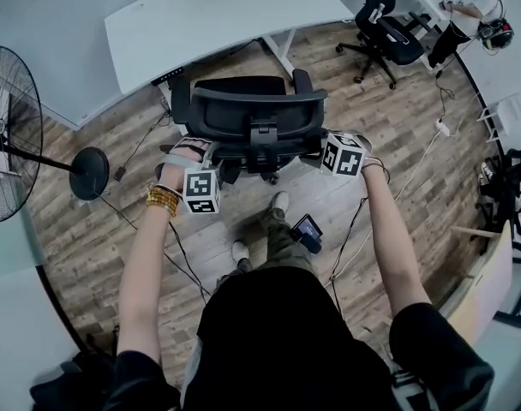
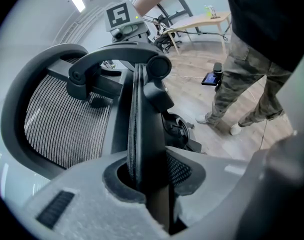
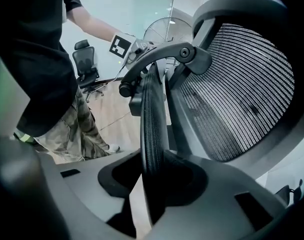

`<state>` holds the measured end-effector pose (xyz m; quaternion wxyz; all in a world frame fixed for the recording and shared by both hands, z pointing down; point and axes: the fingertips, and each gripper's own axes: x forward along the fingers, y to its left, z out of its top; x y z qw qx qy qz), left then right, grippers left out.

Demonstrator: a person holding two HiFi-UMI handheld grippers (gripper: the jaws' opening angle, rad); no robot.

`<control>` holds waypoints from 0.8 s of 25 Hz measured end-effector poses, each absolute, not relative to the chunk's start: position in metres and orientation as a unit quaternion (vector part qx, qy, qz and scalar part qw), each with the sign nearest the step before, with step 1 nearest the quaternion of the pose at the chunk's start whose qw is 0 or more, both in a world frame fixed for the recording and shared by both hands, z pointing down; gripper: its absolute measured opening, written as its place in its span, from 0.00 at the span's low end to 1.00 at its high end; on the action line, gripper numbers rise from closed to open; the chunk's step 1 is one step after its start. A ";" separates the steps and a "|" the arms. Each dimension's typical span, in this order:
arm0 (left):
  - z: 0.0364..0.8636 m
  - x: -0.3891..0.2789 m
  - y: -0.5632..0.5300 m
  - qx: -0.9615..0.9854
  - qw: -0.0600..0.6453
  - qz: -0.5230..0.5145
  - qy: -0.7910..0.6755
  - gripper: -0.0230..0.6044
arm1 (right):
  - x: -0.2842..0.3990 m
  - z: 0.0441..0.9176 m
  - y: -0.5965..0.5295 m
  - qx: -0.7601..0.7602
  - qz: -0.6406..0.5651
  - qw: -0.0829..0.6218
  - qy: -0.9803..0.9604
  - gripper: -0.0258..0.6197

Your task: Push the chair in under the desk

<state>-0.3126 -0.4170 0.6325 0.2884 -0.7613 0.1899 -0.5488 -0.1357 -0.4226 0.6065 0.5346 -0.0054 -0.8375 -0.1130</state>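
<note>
A black mesh office chair [image 1: 252,114] stands facing the white desk [image 1: 226,15], its seat at the desk's front edge and its backrest toward me. My left gripper [image 1: 185,148] is shut on the left edge of the backrest, and my right gripper [image 1: 319,150] is shut on the right edge. In the left gripper view the backrest rim [image 2: 142,109] runs upright between the jaws of the left gripper [image 2: 147,176]. In the right gripper view the same kind of rim [image 3: 153,119] sits between the jaws of the right gripper [image 3: 152,181], with the mesh back [image 3: 242,89] to the right.
A standing fan [image 1: 8,135] with a round base [image 1: 89,174] is at the left. Cables [image 1: 179,255] trail across the wood floor. A second black chair [image 1: 385,28] and a person [image 1: 466,15] are at the far right. A small device with a screen [image 1: 308,229] sits by my feet.
</note>
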 end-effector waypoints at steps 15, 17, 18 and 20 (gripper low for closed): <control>0.622 -0.309 -0.487 -0.761 0.280 -0.554 0.190 0.20 | -0.131 0.597 -0.494 -0.016 -0.112 0.531 -0.840 0.24; 0.622 -0.309 -0.495 -0.759 0.281 -0.554 0.192 0.20 | -0.130 0.597 -0.503 -0.018 -0.114 0.532 -0.839 0.24; 0.621 -0.308 -0.499 -0.759 0.281 -0.555 0.194 0.20 | -0.130 0.597 -0.507 -0.018 -0.115 0.531 -0.839 0.24; 0.621 -0.306 -0.506 -0.758 0.280 -0.556 0.195 0.20 | -0.128 0.597 -0.515 -0.019 -0.118 0.531 -0.839 0.24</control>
